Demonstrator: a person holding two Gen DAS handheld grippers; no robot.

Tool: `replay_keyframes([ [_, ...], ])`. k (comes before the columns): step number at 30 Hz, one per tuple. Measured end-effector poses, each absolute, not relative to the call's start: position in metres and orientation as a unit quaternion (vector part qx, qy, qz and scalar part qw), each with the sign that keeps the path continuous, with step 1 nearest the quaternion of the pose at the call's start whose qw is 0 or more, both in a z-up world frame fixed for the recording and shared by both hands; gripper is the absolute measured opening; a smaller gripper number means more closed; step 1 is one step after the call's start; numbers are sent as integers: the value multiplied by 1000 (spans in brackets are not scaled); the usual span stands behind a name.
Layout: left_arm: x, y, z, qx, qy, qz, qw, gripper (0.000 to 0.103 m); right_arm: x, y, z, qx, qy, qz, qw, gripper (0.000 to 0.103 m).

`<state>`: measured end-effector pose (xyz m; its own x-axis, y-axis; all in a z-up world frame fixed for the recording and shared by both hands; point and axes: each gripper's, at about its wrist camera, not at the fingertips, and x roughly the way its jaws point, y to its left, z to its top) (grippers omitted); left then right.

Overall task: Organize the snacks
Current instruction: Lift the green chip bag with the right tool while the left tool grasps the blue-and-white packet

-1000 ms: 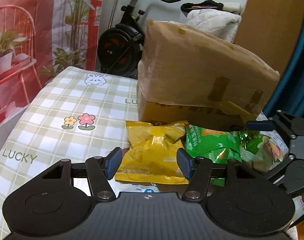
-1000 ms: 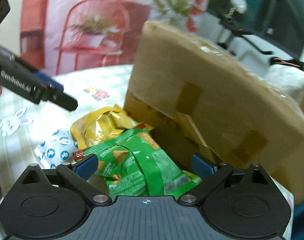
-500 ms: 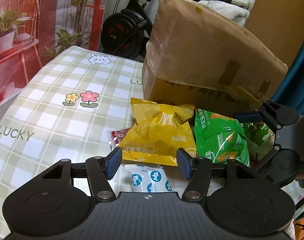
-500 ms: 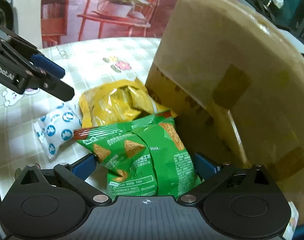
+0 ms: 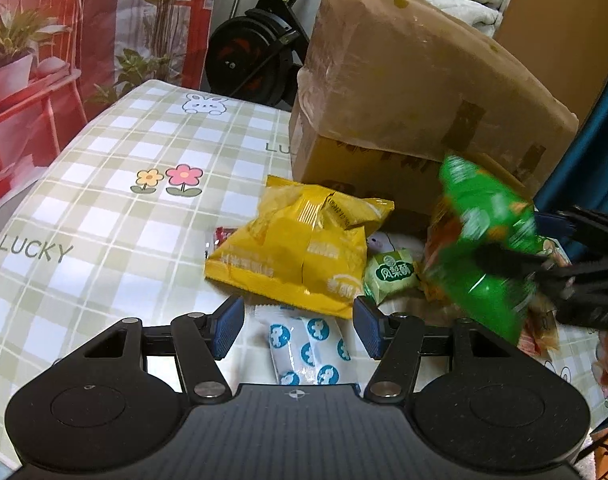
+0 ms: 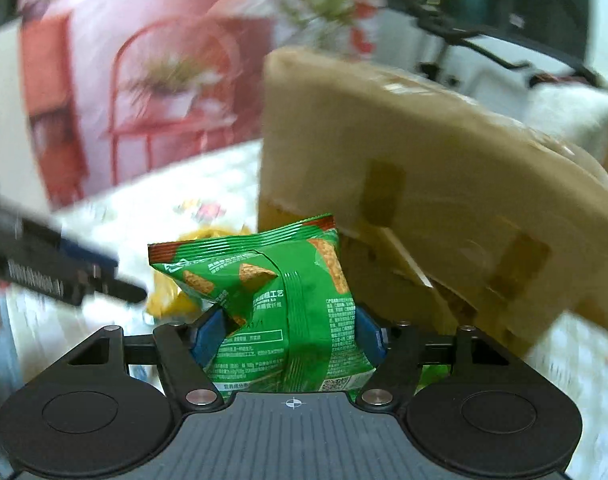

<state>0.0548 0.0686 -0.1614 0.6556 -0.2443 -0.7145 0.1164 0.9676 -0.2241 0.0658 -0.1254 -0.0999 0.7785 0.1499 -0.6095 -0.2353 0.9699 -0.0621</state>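
Snack packets lie in a heap on the checked tablecloth (image 5: pixel 104 220) in front of a cardboard box (image 5: pixel 403 100). My right gripper (image 6: pixel 288 338) is closing, and its blue pads press both sides of a green snack bag (image 6: pixel 272 292). In the left wrist view that green bag (image 5: pixel 483 248) hangs blurred above the table at the right. My left gripper (image 5: pixel 298 330) stands open low over a white packet with blue prints (image 5: pixel 304 344), without touching it. Just beyond lies a yellow snack bag (image 5: pixel 300 248), with a small green packet (image 5: pixel 391 274) to its right.
A red packet (image 5: pixel 220 236) peeks out from under the yellow bag's left edge. More wrappers lie under the lifted bag at the right. The tall taped box (image 6: pixel 423 168) leans over the pile. An exercise bike (image 5: pixel 256 52) stands behind the table.
My right gripper's jaws have closed on the green bag and raised it off the pile, which uncovers the small green packet. The left gripper has barely shifted.
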Motion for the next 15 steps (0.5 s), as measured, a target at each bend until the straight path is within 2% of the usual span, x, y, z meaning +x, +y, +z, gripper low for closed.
replay_keyframes([
  [6, 52, 66, -178, -80, 427, -95, 896, 62, 48, -150, -105, 52, 291, 49, 954, 64],
  [15, 64, 52, -195, -75, 437, -70, 893, 64, 43, -156, -111, 60, 281, 26, 957, 64],
])
